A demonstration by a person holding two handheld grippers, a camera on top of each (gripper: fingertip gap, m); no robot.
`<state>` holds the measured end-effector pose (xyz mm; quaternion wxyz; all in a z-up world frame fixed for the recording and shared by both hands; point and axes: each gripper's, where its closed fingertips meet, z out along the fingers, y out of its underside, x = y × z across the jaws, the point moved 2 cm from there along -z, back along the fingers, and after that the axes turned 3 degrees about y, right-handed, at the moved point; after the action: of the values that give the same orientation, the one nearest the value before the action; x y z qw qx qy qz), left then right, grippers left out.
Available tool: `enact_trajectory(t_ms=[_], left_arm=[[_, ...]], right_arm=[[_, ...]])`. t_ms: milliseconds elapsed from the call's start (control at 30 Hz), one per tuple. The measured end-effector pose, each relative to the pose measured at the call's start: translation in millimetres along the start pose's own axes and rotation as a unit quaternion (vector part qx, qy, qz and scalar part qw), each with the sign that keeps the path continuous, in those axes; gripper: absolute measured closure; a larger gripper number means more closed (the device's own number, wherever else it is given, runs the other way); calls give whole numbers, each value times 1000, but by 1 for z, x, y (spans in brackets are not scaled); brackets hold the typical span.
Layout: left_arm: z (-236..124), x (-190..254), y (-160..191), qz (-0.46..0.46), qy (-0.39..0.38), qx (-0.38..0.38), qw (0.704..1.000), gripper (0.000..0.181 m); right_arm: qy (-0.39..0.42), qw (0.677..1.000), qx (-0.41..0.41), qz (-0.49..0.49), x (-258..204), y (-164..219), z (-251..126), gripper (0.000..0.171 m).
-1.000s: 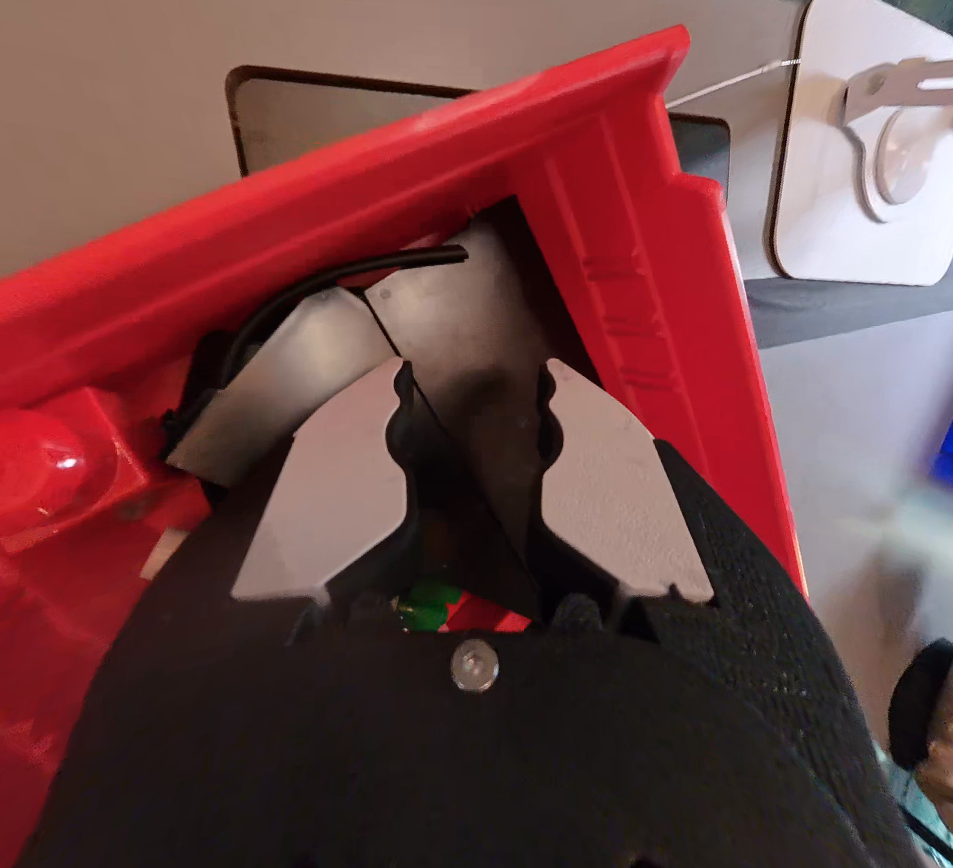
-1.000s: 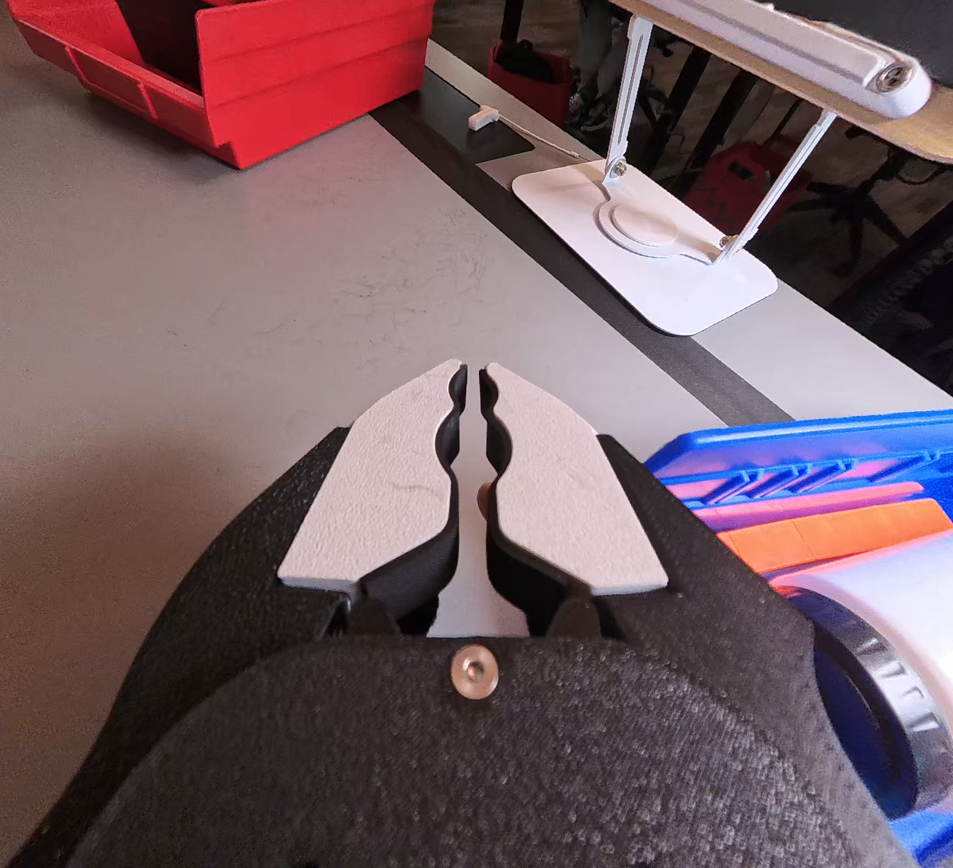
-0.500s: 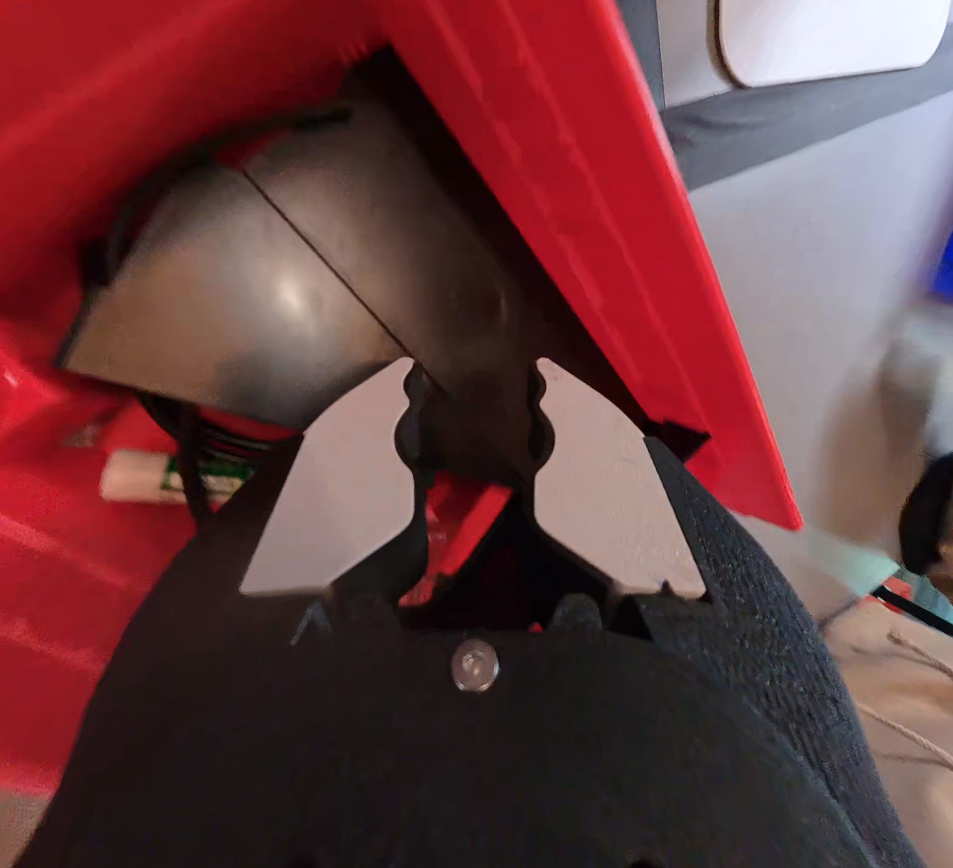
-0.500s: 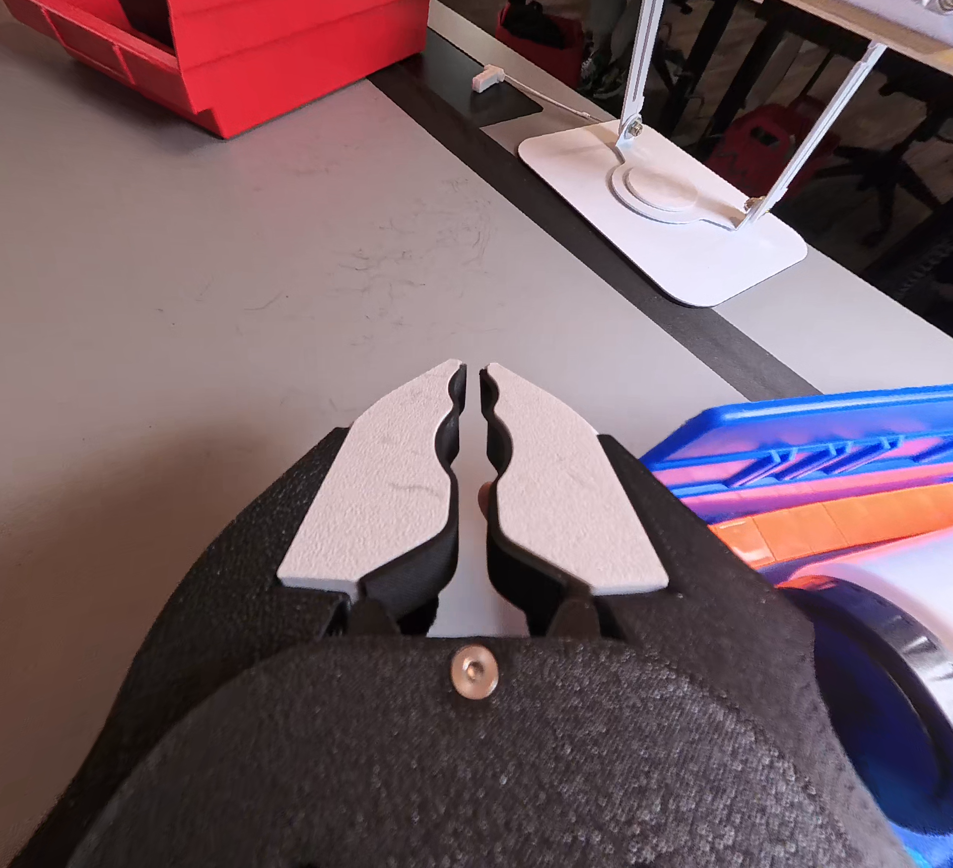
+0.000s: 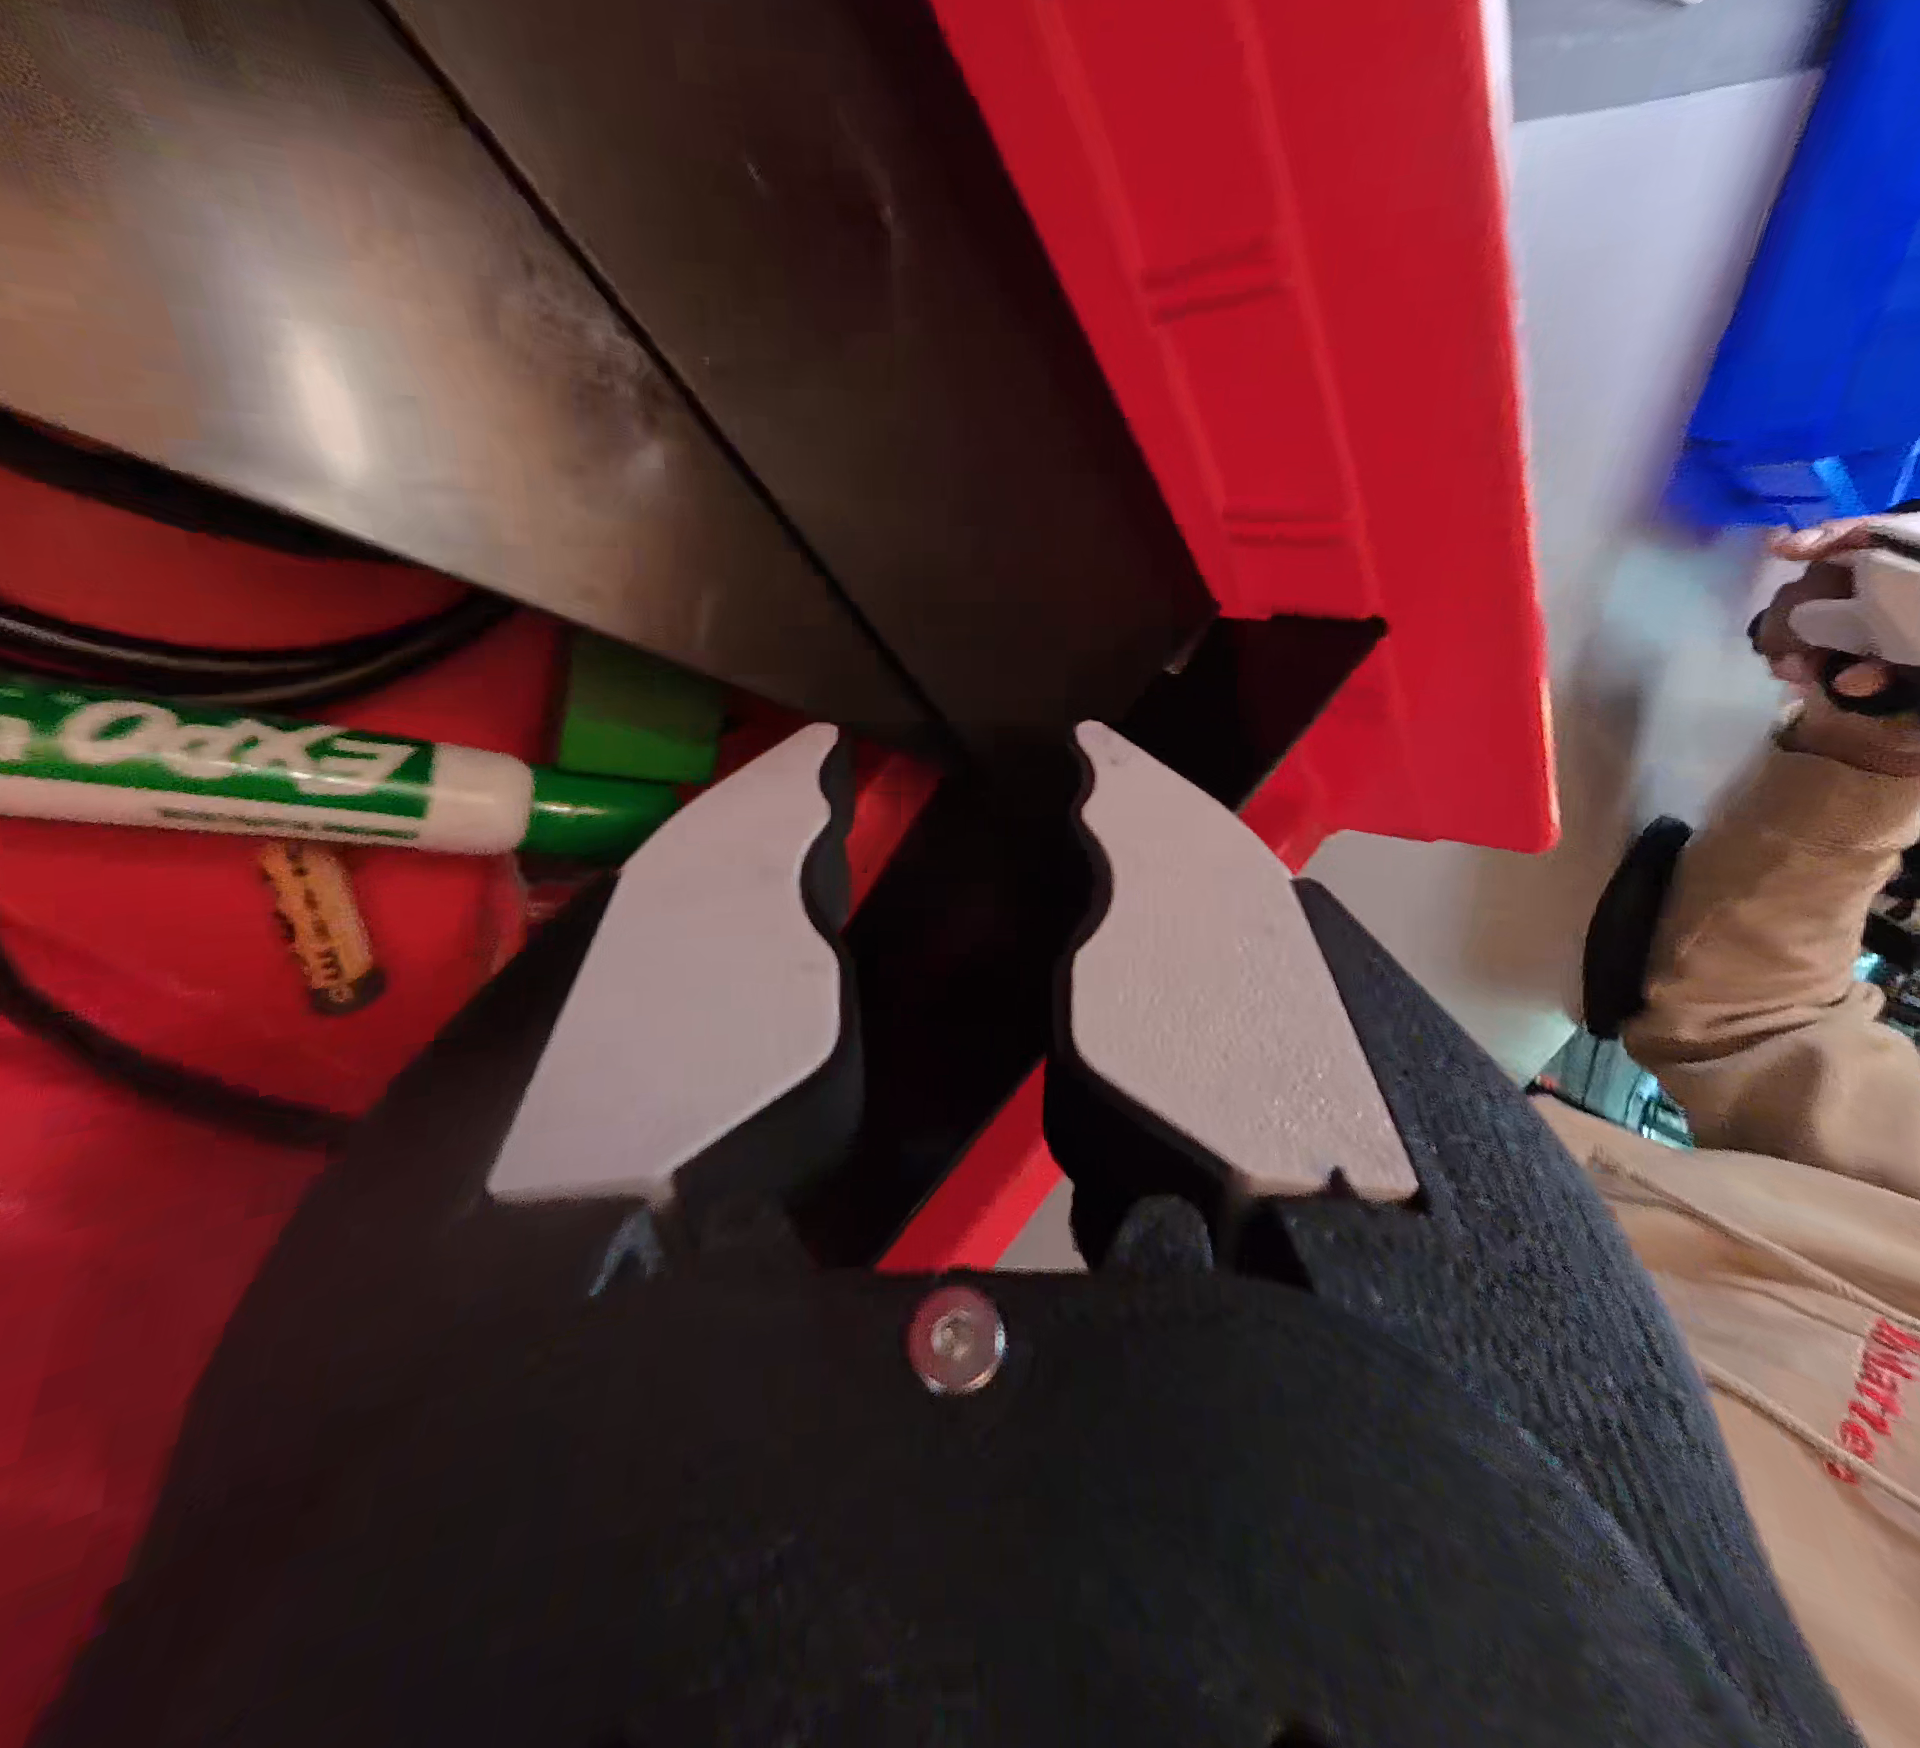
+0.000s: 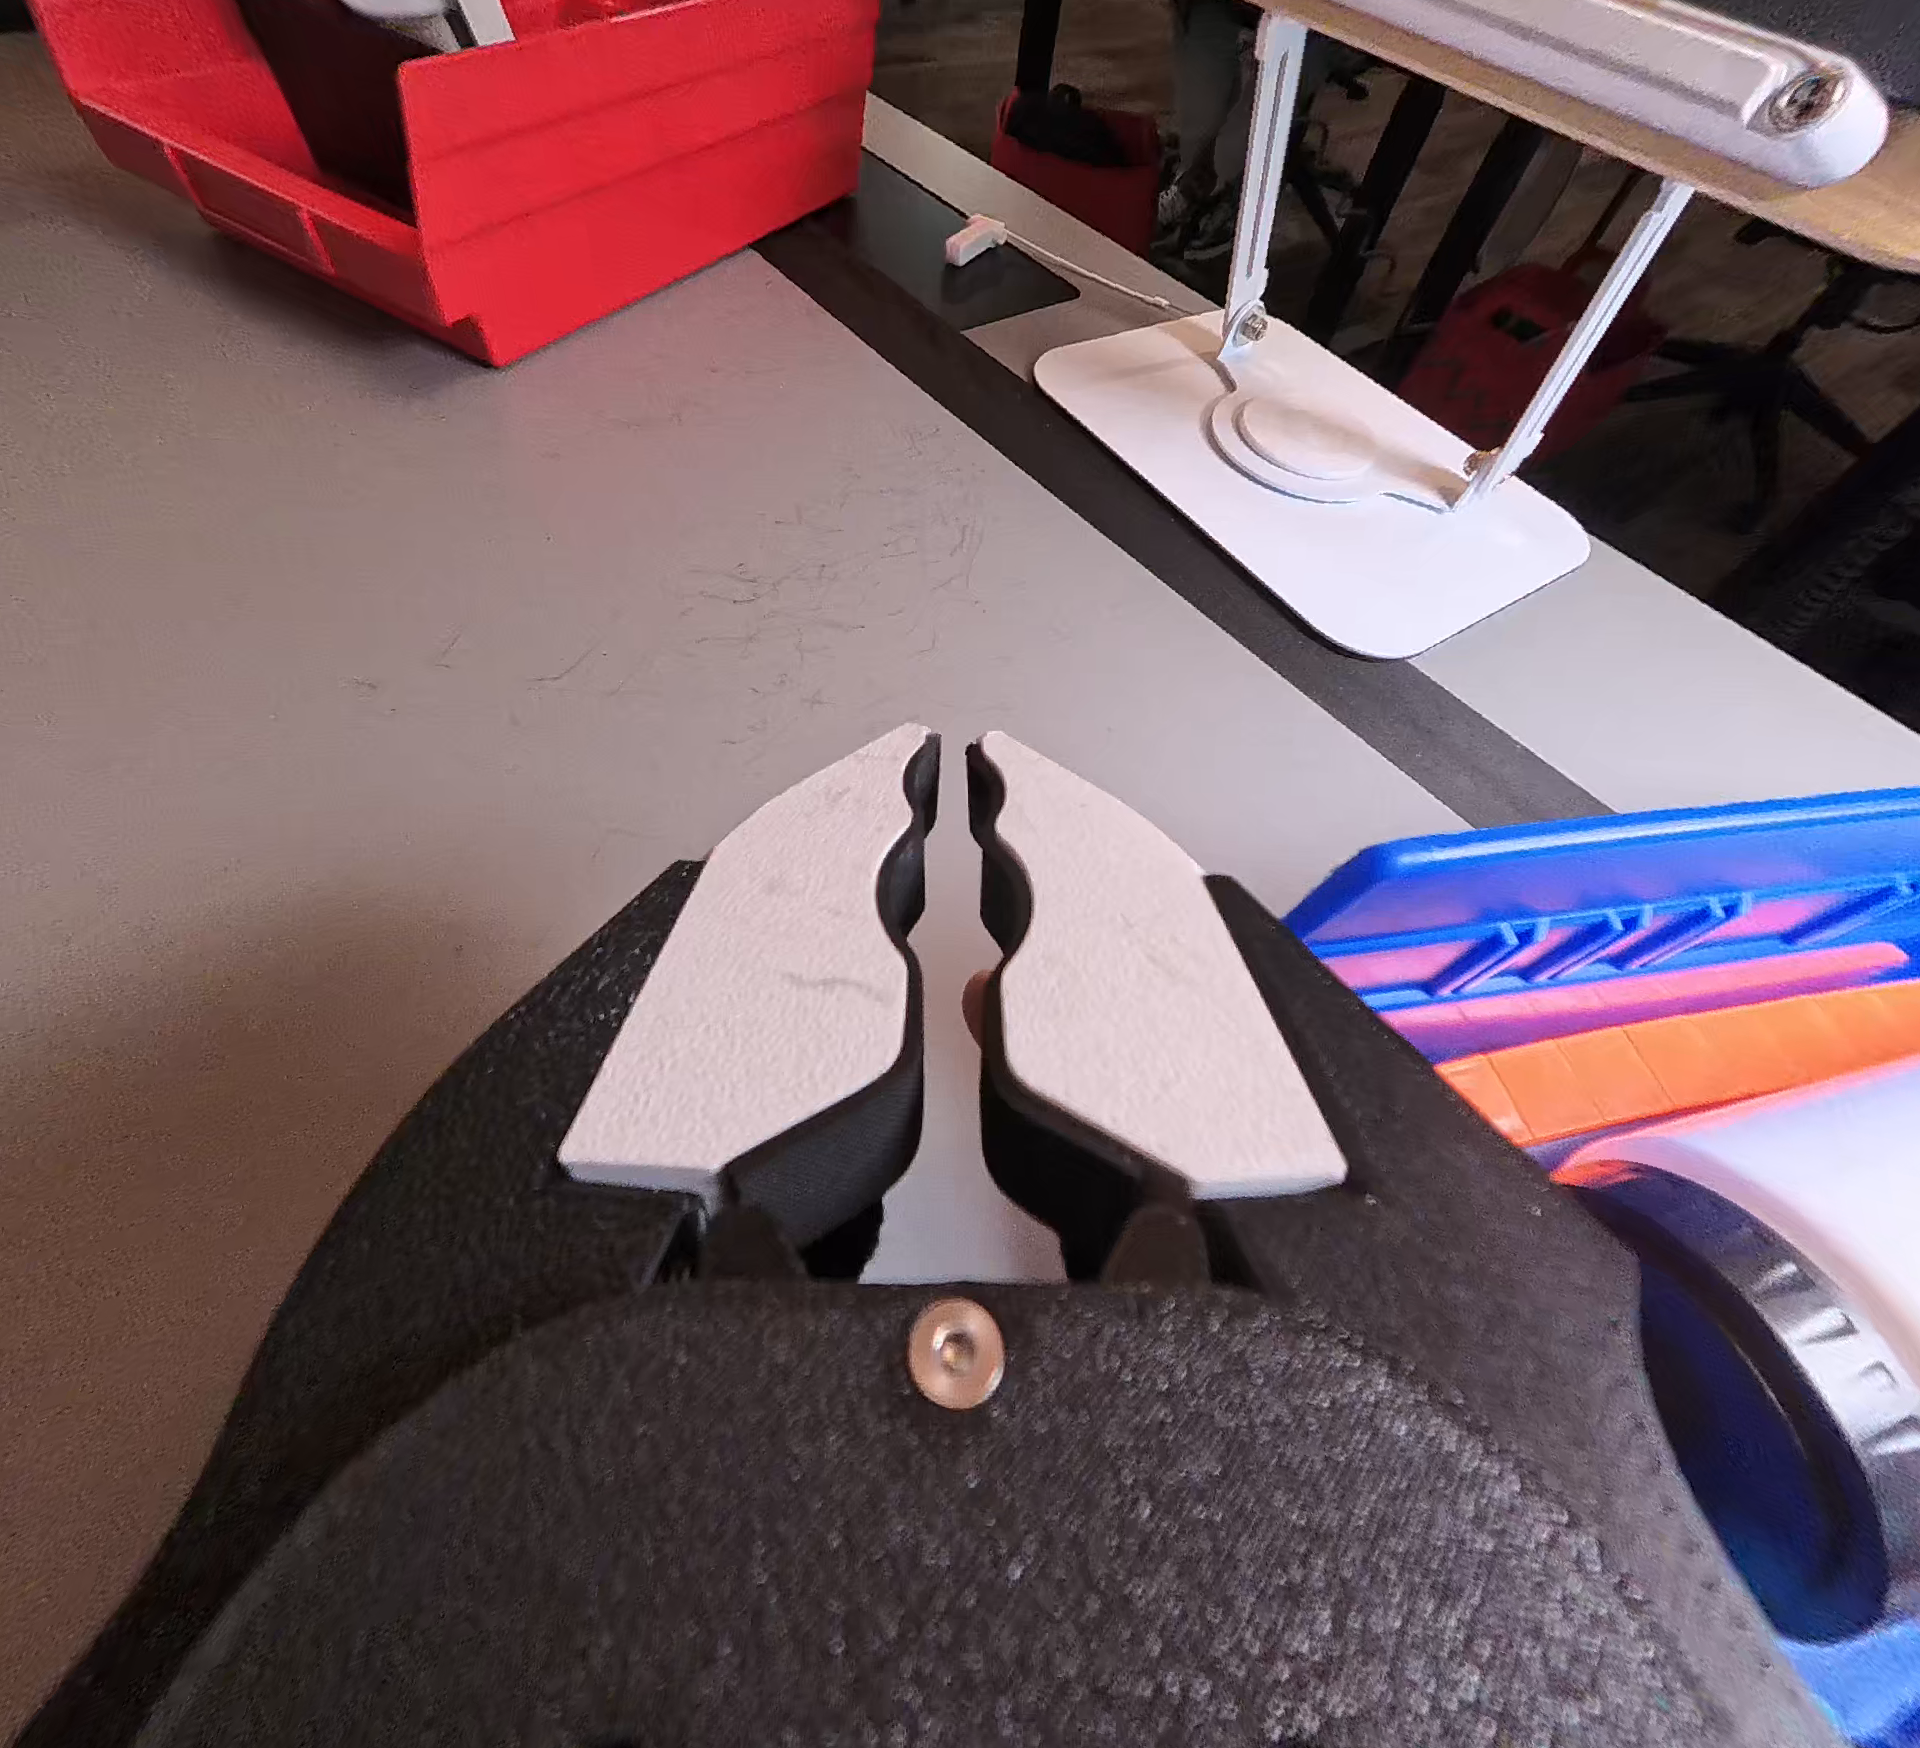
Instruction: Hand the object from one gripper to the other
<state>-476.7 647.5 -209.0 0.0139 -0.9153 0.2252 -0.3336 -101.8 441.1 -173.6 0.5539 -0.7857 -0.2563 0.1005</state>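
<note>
Reaching into the red bin (image 5: 1226,264), my left gripper (image 5: 956,753) has its jaws spread wide on either side of the corner of a dark flat panel (image 5: 644,171) that leans against the bin's wall, with no grip on it yet (a green marker (image 5: 260,779) lies on the bin floor just beside). My right gripper (image 6: 953,758) hangs over the grey table (image 6: 416,607) nearly closed and empty, next to the blue bin (image 6: 1600,851).
</note>
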Motion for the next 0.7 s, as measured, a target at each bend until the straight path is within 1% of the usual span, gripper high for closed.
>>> enact_trajectory(t_ms=[33,100,133,200,267,400,533,600,700], left_arm=[[-3,2,-5,3,6,21,1000,151],[-17,14,-20,0,52,89,995,165],[-24,17,-27,0,58,118,991,167],[-28,15,-34,1,41,139,989,164],[-24,17,-38,-6,48,146,988,161],[-25,19,-53,-22,62,195,979,161],[-25,19,-63,-39,77,228,970,162],[-25,20,-64,-38,70,234,969,160],[-24,20,-60,-38,47,218,974,160]], right_arm=[[2,1000,1,-2,1,-1,-1,167],[4,1000,6,3,2,-3,-3,167],[2,1000,9,8,3,-4,-3,167],[-2,1000,13,20,3,-4,-2,167],[-7,1000,11,24,1,-3,0,167],[-6,1000,5,7,-3,-3,1,167],[-10,1000,8,12,-3,-4,0,167],[-9,1000,6,13,-3,-4,0,167],[-11,1000,0,10,-3,-2,0,166]])
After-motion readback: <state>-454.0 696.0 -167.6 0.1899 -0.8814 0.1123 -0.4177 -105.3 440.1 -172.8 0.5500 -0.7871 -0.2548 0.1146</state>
